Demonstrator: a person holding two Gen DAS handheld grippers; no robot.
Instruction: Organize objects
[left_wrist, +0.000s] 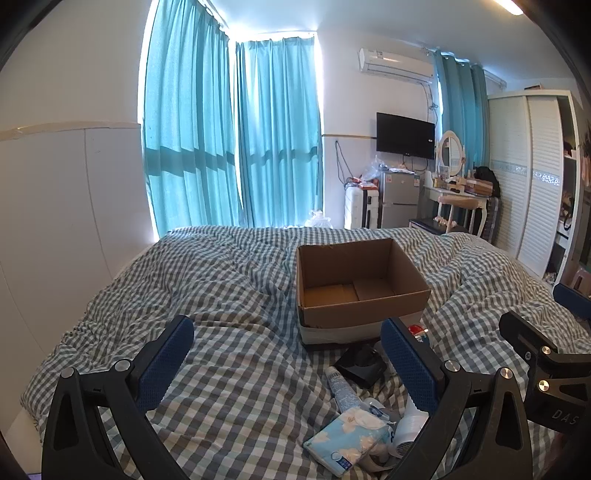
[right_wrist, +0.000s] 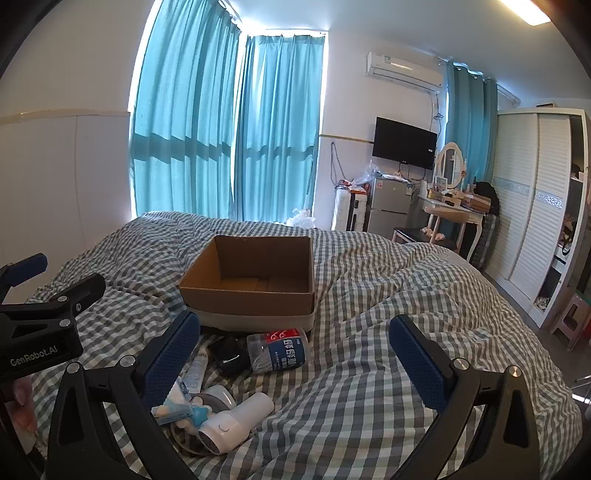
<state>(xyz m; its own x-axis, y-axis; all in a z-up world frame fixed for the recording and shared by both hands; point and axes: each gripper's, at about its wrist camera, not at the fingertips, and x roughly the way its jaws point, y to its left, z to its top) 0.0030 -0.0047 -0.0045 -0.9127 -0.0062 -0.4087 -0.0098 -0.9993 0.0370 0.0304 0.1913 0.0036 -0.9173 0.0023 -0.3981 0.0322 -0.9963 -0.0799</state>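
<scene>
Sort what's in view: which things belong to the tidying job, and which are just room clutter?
Part of the job:
cardboard box, nothing visible inside
plastic jar
black gadget
tube
tissue pack
white handheld appliance
left claw and right claw, both open

Just lying about:
TV
small fridge
dressing table
wardrobe

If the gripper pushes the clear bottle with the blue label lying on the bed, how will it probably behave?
The bottle lies on its side and looks round, so it may roll, though the rumpled checked blanket should slow it. Its clear plastic wall probably flexes under a squeeze. It looks light.
</scene>
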